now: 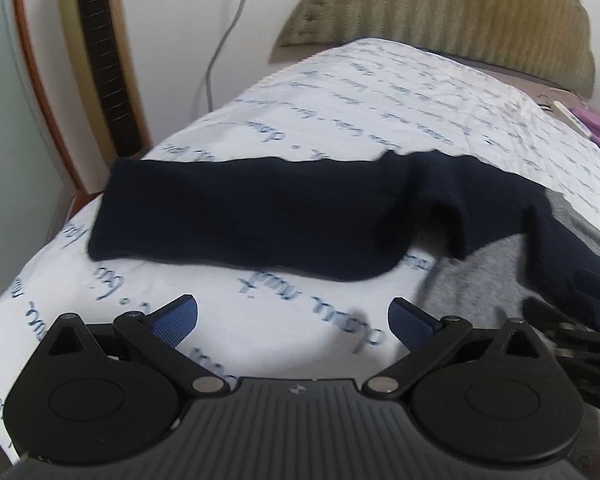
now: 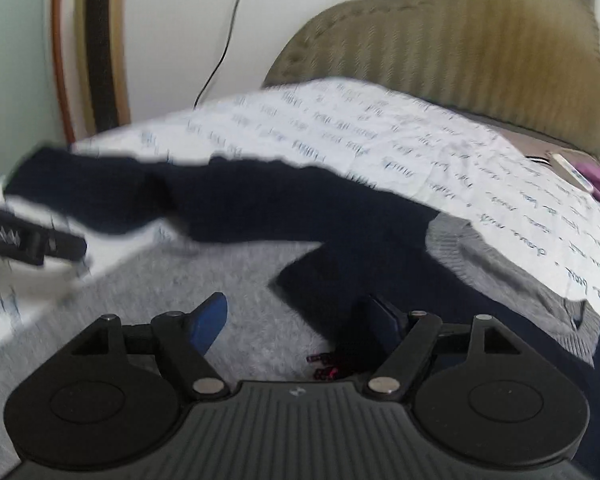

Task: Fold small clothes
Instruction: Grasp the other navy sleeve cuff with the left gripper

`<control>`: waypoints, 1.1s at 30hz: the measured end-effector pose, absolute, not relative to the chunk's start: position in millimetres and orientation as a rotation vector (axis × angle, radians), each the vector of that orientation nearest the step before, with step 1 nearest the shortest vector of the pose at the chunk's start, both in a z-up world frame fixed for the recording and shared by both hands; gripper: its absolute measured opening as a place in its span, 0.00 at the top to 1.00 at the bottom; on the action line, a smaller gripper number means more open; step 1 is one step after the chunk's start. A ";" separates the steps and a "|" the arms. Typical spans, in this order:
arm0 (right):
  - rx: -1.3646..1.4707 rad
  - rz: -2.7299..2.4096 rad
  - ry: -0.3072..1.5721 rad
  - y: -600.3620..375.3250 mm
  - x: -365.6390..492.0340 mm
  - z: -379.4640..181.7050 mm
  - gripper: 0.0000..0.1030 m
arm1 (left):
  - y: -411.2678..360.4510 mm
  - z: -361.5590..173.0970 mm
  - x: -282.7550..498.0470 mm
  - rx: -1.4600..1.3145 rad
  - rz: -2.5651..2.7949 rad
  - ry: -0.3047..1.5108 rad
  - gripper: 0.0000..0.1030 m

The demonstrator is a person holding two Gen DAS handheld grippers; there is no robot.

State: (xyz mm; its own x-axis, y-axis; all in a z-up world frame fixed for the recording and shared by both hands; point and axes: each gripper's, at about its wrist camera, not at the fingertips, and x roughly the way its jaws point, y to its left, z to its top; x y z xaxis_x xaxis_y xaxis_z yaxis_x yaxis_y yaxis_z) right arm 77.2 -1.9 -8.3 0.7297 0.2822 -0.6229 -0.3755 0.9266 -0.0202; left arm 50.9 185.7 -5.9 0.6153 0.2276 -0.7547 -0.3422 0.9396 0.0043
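small garment is a navy-and-grey sweater (image 1: 260,216) spread on the bed (image 1: 340,92), lying on the white sheet printed with script. in the left wrist view a navy sleeve runs out flat to the left, probably laid out so it can be folded in over the body. the grey body panel (image 2: 204,300) sits under and in front of the right hand-held gripper (image 2: 296,320).

left hand-held gripper (image 1: 292,320) hovers just short of the sleeve's near edge, jaws wide apart, nothing held. right hand-held gripper is also spread open over the grey panel, beside a navy flap (image 2: 320,280), gripping nothing; right view is blurred so contact with cloth is hard to tell.

both look posed for a grab at the sleeve or hem. olive headboard (image 1: 460,8) behind, purple item (image 1: 596,128) at far right, well apart from the sweater.
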 end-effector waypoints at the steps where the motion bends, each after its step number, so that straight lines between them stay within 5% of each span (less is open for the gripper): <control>1: -0.142 0.375 0.688 -2.0 79.0 -10.2 0.26 | 191.8 -6.8 50.6 -0.170 0.339 0.851 0.00; 22: -0.039 0.360 0.566 -18.8 42.0 12.8 0.24 | 317.7 -38.8 33.8 -1.080 0.299 0.531 0.04; 30: -0.012 0.341 0.560 -31.0 32.8 15.7 0.23 | 348.0 -45.4 44.5 -1.181 0.475 0.359 0.35; 33: -0.002 0.332 0.566 -37.5 30.1 14.5 0.23 | 353.7 -41.1 57.0 -1.160 0.500 0.390 0.78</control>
